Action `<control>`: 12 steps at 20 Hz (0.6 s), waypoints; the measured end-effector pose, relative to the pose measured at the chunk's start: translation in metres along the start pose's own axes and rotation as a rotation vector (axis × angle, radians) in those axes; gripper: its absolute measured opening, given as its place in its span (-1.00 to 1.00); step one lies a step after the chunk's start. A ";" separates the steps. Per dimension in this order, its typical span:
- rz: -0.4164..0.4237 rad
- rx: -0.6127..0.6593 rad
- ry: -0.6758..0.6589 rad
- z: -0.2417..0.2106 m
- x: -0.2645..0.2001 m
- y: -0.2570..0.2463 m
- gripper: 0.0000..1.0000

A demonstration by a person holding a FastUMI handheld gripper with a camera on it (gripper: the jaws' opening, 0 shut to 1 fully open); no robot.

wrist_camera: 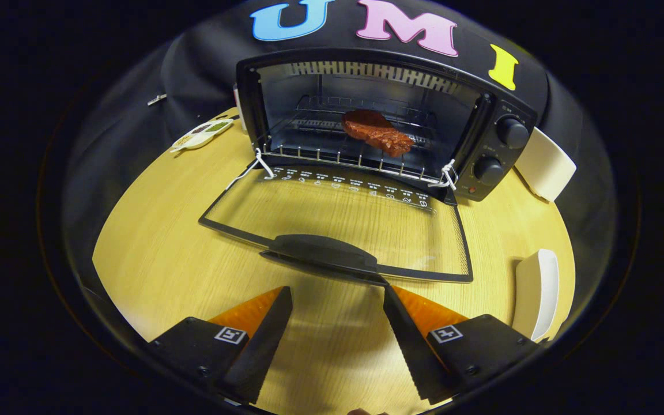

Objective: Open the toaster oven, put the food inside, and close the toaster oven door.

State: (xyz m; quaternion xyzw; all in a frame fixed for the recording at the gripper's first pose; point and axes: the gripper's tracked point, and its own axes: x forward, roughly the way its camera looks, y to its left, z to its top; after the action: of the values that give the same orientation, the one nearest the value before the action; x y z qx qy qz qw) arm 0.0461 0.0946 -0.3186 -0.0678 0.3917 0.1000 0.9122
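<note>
Wooden table point(153, 242) (tongs point(338, 291) agape)

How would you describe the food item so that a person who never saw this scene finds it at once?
Find the black toaster oven at the back of the wooden table, its glass door lying open, well beyond the open gripper. The food lies on the wire rack inside: a reddish-brown slab like a steak, the only thing in the oven.
</note>
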 end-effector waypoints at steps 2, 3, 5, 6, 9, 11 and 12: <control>-0.003 -0.005 -0.020 0.008 0.005 -0.005 0.98; 0.002 -0.005 -0.024 0.010 0.007 -0.006 0.98; 0.020 0.022 -0.013 0.010 0.008 -0.004 0.97; 0.024 0.036 -0.015 0.011 0.007 -0.004 0.97; 0.030 0.010 -0.068 0.021 -0.007 -0.003 0.97; 0.030 -0.046 -0.129 0.035 -0.022 -0.004 0.97; 0.035 -0.072 -0.172 0.045 -0.031 -0.002 0.97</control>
State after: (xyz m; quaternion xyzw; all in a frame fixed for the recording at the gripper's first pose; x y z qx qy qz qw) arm 0.0573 0.0976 -0.2645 -0.0851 0.3092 0.1353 0.9375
